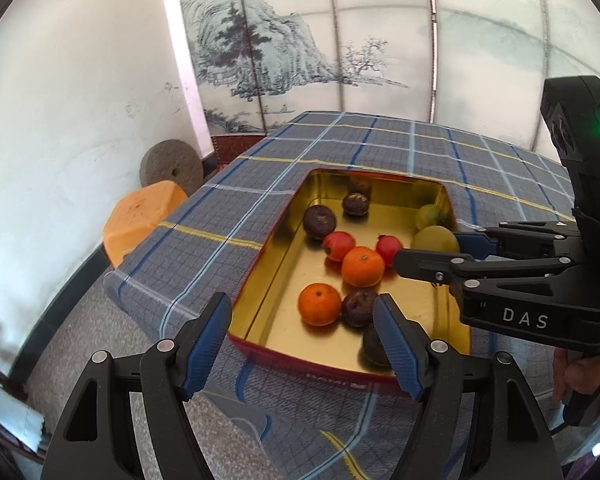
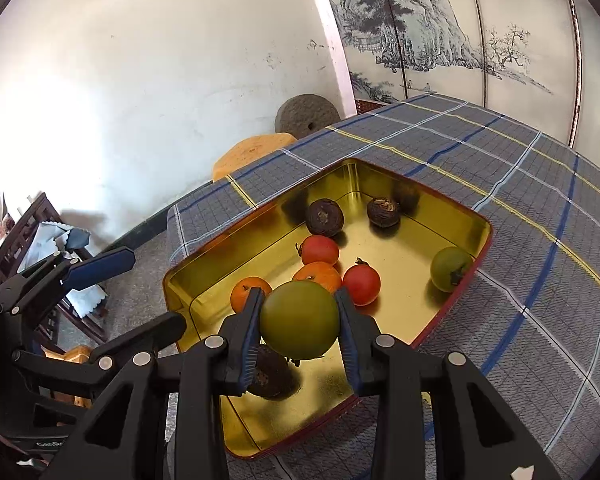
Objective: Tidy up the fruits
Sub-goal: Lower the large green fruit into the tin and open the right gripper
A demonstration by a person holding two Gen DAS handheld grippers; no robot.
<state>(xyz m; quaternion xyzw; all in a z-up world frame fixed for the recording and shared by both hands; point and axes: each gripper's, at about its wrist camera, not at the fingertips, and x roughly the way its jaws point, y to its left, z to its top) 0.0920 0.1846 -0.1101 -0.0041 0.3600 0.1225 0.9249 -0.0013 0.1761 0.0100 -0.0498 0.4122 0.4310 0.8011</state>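
Observation:
A gold tin tray (image 1: 276,248) (image 2: 404,304) with a red rim sits on the plaid tablecloth. It holds two oranges (image 1: 319,305) (image 1: 363,266), two red tomatoes (image 1: 338,245) (image 2: 361,284), a green tomato (image 2: 450,268) and several dark brown fruits (image 1: 319,222) (image 2: 324,217). My right gripper (image 2: 300,318) is shut on a second green tomato (image 2: 299,320) (image 1: 435,239) and holds it above the tray. My left gripper (image 1: 302,318) is open and empty, at the tray's near edge above an orange and a dark fruit (image 1: 358,307).
The plaid tablecloth (image 1: 380,148) (image 2: 520,184) covers the table. An orange stool (image 1: 140,220) and a round millstone (image 1: 171,166) stand by the white wall to the left. A dark wooden chair (image 2: 48,248) stands at the far left. A painted screen (image 1: 340,40) stands behind.

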